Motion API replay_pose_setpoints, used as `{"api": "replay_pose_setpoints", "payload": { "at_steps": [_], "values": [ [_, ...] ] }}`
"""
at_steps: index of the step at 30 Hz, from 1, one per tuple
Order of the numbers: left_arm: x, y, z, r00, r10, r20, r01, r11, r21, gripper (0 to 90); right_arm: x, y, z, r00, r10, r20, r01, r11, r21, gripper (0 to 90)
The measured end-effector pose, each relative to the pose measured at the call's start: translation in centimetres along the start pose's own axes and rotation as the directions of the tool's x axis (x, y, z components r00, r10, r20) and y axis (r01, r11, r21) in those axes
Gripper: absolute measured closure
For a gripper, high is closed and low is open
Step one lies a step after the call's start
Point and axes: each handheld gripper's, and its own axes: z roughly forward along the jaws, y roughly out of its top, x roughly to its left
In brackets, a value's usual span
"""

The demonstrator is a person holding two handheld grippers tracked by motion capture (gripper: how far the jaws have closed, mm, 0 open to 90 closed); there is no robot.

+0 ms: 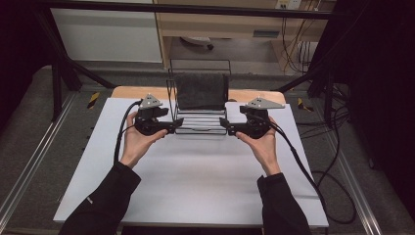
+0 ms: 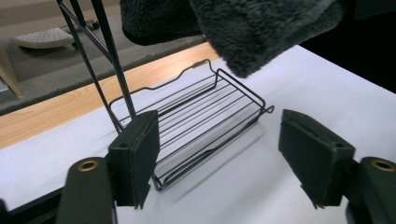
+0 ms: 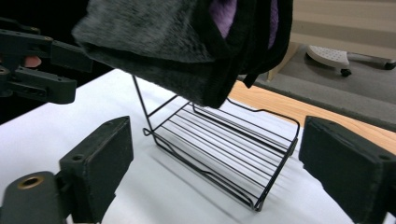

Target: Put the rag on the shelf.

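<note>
A black wire rack point(image 1: 198, 120) stands at the table's point(image 1: 195, 186) far edge, a dark towel point(image 1: 200, 90) draped over its top. The left gripper point(image 1: 173, 127) and right gripper point(image 1: 226, 126) flank it, jaws spread wide, apparently just clear of the wires. Bare tabletop lies in front.

A black wire rack point(image 1: 200, 123) with a flat slatted tray stands between the left gripper point(image 1: 177, 127) and the right gripper point(image 1: 226, 125), just ahead of both sets of jaws. A dark grey fluffy cloth point(image 1: 200, 90) hangs from the rack's upright frame, above and beyond the jaws; in the right gripper view a purple layer shows inside its folds. The rack rests on a white sheet-covered tabletop point(image 1: 195, 176) beneath both tools, with a light wooden edge point(image 1: 122, 91) past them. Loose black cables point(image 1: 337, 196) lie on the grey floor point(image 1: 29, 132), well off to the right gripper's outer side.
</note>
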Motion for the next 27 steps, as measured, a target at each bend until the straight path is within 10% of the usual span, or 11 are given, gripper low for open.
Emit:
{"api": "replay_pose_setpoints", "payload": {
  "at_steps": [15, 27],
  "values": [
    [-0.8, -1.1, -3.5, 0.999, 0.046, -0.001, -0.046, 0.999, 0.0, 12.2, 0.7, -0.1, -4.1, 0.9994, -0.005, -0.034, 0.006, 1.0, 0.006, 2.6],
    [-0.9, -6.0, -5.1, 0.9991, 0.039, 0.016, -0.039, 0.9992, 0.011, 8.4, 0.4, -5.2, -4.5, 0.9982, 0.012, -0.059, -0.009, 0.999, 0.05, 0.6]
  ]
}}
